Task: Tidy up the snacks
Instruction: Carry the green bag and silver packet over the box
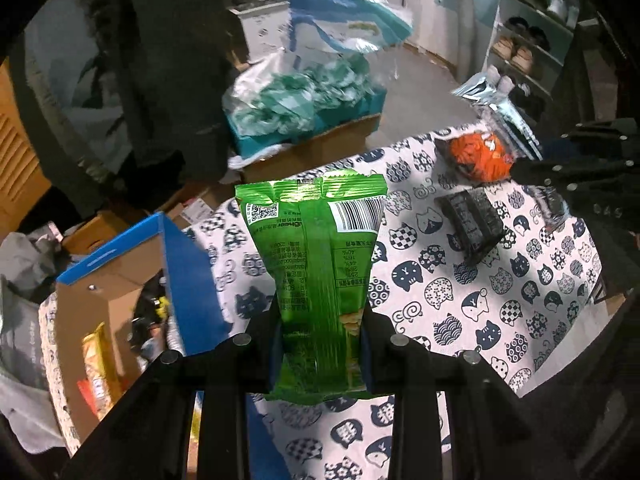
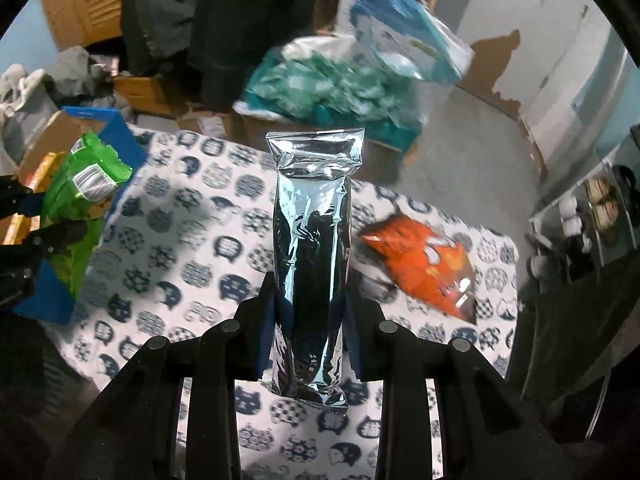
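My left gripper [image 1: 322,320] is shut on a green snack bag [image 1: 316,256], held up over the cat-print tablecloth [image 1: 460,292]; the same green snack bag [image 2: 80,200] shows at the left of the right wrist view. A silver foil snack pack [image 2: 314,240] stands upright in my right gripper [image 2: 310,300], which is shut on it; that silver pack [image 1: 492,96] appears at the upper right of the left wrist view. On the cloth lie an orange snack bag [image 2: 424,264], also the orange bag [image 1: 480,156], and a dark packet [image 1: 470,220].
A blue-rimmed cardboard box [image 1: 120,280] with several snacks inside stands at the table's left end. Beyond the table are a cardboard box [image 1: 312,148] heaped with teal-and-white packets [image 1: 304,100] and a shoe rack [image 1: 524,40] at the right wall.
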Demonstrator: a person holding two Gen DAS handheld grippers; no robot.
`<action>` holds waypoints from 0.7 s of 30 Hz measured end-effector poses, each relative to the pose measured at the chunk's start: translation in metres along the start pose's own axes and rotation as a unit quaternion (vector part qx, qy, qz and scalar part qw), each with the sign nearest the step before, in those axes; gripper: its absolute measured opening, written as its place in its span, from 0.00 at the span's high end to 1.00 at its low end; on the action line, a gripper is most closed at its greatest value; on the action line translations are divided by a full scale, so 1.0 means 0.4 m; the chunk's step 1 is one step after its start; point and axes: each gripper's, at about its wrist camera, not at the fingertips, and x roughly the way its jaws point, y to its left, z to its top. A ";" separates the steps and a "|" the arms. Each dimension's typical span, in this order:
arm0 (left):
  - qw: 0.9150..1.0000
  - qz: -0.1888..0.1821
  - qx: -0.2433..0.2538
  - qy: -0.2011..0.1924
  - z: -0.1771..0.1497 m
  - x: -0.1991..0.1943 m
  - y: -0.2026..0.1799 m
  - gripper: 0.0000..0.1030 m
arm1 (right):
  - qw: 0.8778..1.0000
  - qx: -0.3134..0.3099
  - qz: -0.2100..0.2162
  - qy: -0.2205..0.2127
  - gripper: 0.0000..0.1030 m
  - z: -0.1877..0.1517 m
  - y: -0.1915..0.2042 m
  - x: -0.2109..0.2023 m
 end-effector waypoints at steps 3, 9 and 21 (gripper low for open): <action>1.000 0.007 -0.004 -0.008 -0.013 -0.031 0.028 0.71 | 1.000 -0.010 0.012 -0.006 0.73 0.016 0.039 -0.007; 0.999 0.017 -0.025 -0.017 -0.049 -0.074 0.093 0.71 | 0.999 -0.028 0.033 -0.018 0.73 0.060 0.111 -0.022; 0.995 0.036 -0.080 -0.036 -0.118 -0.132 0.241 0.71 | 0.994 -0.070 0.083 -0.032 0.73 0.135 0.283 -0.026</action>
